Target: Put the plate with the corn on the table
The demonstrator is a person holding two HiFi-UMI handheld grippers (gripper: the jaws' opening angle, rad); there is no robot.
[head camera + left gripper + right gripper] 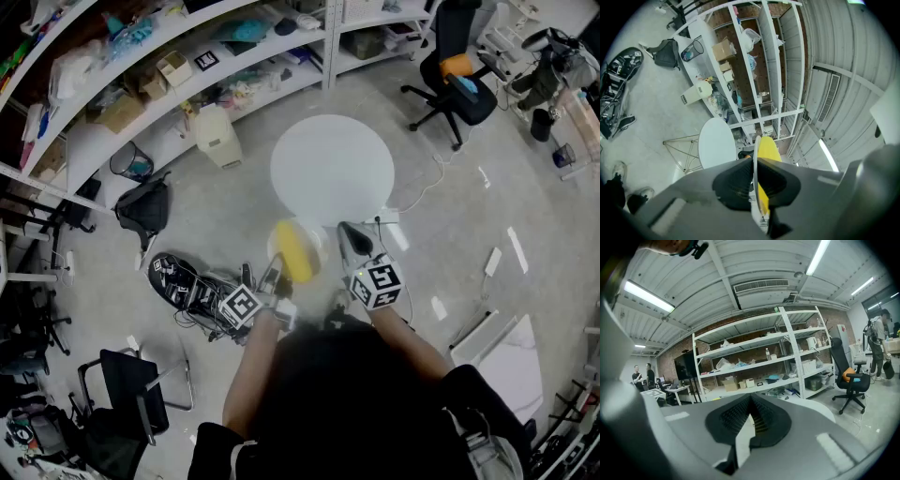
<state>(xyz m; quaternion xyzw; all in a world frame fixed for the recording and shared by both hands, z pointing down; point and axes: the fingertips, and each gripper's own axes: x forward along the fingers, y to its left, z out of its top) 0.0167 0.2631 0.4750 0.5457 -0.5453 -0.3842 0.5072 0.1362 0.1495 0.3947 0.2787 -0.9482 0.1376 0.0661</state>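
Note:
A white plate point(317, 236) carrying a yellow corn cob point(293, 250) is held in the air just short of the round white table point(333, 169). My left gripper point(274, 274) is shut on the plate's near rim. In the left gripper view the plate point(756, 146) shows edge-on between the pads, with the corn point(768, 151) beside it and the table point(712, 145) ahead. My right gripper point(345, 230) hovers just right of the plate. In the right gripper view its jaws point(751, 398) meet at the tips with nothing held, and the table's edge point(824, 411) lies beyond them.
Long white shelves point(187, 84) with boxes curve behind the table. A black office chair point(455, 80) stands at the back right. A black bag point(142, 208), a cream bin point(217, 137) and tangled cables point(192, 286) sit on the floor at left. People point(642, 374) stand far off.

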